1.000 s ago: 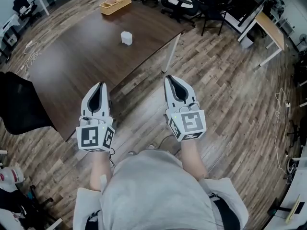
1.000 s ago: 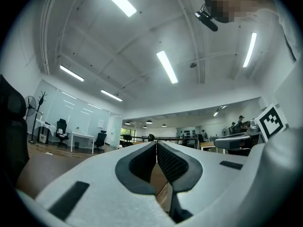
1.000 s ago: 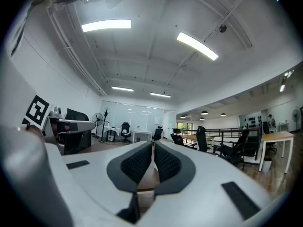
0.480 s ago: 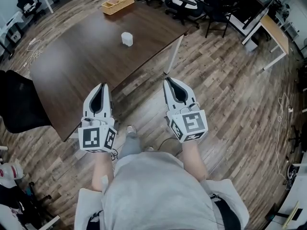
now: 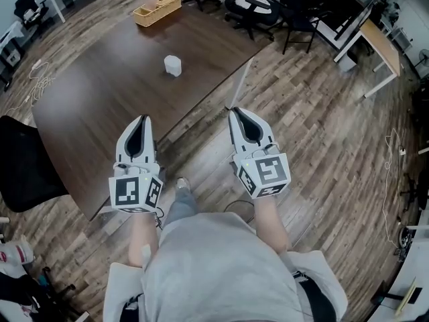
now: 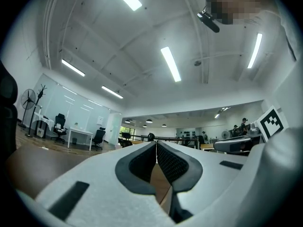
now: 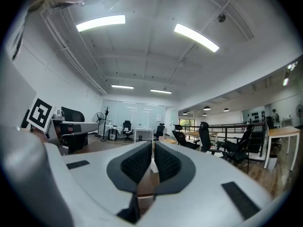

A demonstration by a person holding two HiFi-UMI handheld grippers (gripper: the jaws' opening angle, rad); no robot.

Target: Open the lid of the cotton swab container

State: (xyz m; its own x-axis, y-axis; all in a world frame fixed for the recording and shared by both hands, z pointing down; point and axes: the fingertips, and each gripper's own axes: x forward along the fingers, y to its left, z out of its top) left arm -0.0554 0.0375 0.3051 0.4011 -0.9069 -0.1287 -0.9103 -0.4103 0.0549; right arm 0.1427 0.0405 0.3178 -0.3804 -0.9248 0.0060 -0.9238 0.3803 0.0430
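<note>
A small white cotton swab container (image 5: 173, 65) stands with its lid on, out on the dark brown table (image 5: 100, 106), well ahead of both grippers. My left gripper (image 5: 143, 119) hangs over the table's near edge, shut with nothing in it. My right gripper (image 5: 236, 110) is level over the wood floor beside the table's corner, also shut and empty. In the left gripper view the left gripper (image 6: 156, 143) has its pads together. In the right gripper view the right gripper (image 7: 152, 143) is closed the same way, with a sliver of the white container (image 7: 152, 166) showing past its tips.
A woven tray (image 5: 157, 7) sits at the table's far end. A black chair (image 5: 27, 166) stands at the left of the table, several office chairs (image 5: 255, 5) beyond it, and a light desk (image 5: 379, 45) at the right. The person's grey-clad torso (image 5: 214, 274) fills the bottom.
The person has stepped forward: the table's edge now lies under the left gripper and a foot shows below. Both grippers stayed shut and kept their pose.
</note>
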